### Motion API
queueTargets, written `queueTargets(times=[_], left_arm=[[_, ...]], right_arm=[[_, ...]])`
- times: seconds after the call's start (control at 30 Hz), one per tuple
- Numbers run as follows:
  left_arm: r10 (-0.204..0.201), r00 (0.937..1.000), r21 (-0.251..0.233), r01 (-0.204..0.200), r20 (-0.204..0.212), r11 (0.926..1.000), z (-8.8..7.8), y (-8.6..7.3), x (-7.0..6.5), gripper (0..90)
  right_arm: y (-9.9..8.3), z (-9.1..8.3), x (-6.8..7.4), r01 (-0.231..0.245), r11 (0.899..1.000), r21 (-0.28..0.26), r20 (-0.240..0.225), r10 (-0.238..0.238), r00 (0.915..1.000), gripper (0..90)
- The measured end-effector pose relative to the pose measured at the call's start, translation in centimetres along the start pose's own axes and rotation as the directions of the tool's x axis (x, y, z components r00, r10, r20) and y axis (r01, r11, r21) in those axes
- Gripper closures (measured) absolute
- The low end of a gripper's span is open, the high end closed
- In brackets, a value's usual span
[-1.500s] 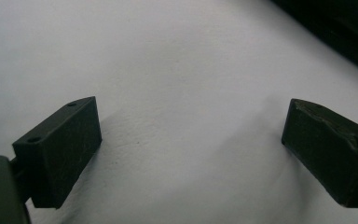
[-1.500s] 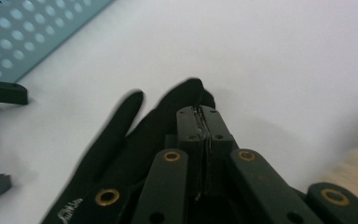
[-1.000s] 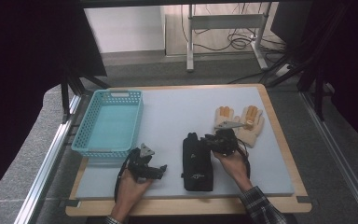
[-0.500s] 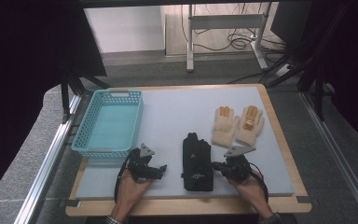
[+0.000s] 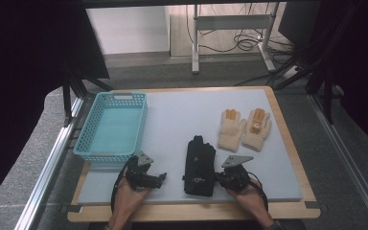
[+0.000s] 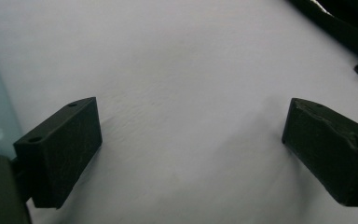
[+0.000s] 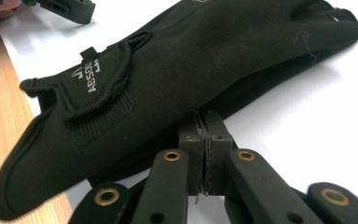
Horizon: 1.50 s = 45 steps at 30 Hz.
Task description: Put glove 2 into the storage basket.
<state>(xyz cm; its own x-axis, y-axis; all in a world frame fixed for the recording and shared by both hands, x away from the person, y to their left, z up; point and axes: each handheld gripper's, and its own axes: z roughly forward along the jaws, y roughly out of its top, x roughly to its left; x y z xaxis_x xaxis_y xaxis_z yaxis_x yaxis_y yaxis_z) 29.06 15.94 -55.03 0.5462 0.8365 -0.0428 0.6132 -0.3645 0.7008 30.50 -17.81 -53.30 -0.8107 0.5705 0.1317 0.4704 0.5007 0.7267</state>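
Note:
A pair of black gloves (image 5: 199, 165) lies stacked on the white mat near the front edge, cuffs toward me. My right gripper (image 5: 219, 178) rests at their right side. In the right gripper view its jaws are shut flat against each other, and the right gripper (image 7: 205, 114) has its tips at the black glove's (image 7: 191, 70) side edge. I cannot tell whether any fabric is caught. My left gripper (image 5: 161, 178) lies left of the gloves. Seen from its own camera, the left gripper (image 6: 191, 154) is open over bare mat with nothing between its fingers.
A turquoise basket (image 5: 84, 143) stands at the left of the mat, just behind my left hand. A tan pair of gloves (image 5: 244, 128) with orange fingertips lies at the right rear. The wooden table edge (image 7: 4, 121) runs close under the black glove's cuff.
My right gripper has drawn back from the tan gloves toward me and settled at the black gloves' right side. The left gripper has stayed where it was.

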Motion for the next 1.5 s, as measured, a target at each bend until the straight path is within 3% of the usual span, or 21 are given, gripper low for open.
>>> queueTargets(times=[0.17, 0.27, 0.6, 0.8, 1.0, 1.17, 1.5], left_arm=[[0.005, 1.0000, 0.002, -0.005, -0.008, 1.0000, -0.5, -0.5, 0.7, 3.2], [-0.016, 0.9999, 0.006, 0.016, -0.005, 0.9999, -0.7, -0.8, 1.2, 2.8], [-0.016, 0.9998, 0.004, 0.016, -0.008, 0.9999, -0.7, -0.8, 1.2, 3.3], [-0.016, 0.9998, 0.003, 0.017, -0.008, 0.9999, -0.7, -0.9, 1.2, 3.1], [-0.021, 0.9997, 0.002, 0.021, -0.007, 0.9998, -0.7, -0.9, 1.2, 3.1], [-0.017, 0.9998, 0.002, 0.017, -0.006, 0.9999, -0.7, -0.9, 1.2, 3.1], [-0.018, 0.9998, 0.002, 0.018, -0.005, 0.9998, -0.7, -0.9, 1.2, 3.1]], right_arm=[[1.0, 1.4, 0.7, 0.013, 1.000, -0.007, 0.009, -0.013, 0.9999, 84.4], [1.6, 2.3, 1.1, 0.024, 1.000, -0.009, 0.014, -0.024, 0.9996, 84.2], [4.1, 5.3, 1.7, 0.042, 0.999, -0.011, 0.048, -0.041, 0.9980, 82.7], [4.8, 6.2, 1.8, 0.048, 0.999, -0.015, 0.059, -0.047, 0.9971, 81.3], [4.7, 5.8, 2.0, 0.052, 0.999, -0.006, 0.063, -0.052, 0.9967, 75.4], [4.1, 4.1, 1.6, 0.055, 0.998, -0.024, 0.075, -0.053, 0.9957, 69.5], [2.3, 0.1, -1.2, 0.023, 0.999, -0.048, 0.150, -0.015, 0.9885, 51.2]])
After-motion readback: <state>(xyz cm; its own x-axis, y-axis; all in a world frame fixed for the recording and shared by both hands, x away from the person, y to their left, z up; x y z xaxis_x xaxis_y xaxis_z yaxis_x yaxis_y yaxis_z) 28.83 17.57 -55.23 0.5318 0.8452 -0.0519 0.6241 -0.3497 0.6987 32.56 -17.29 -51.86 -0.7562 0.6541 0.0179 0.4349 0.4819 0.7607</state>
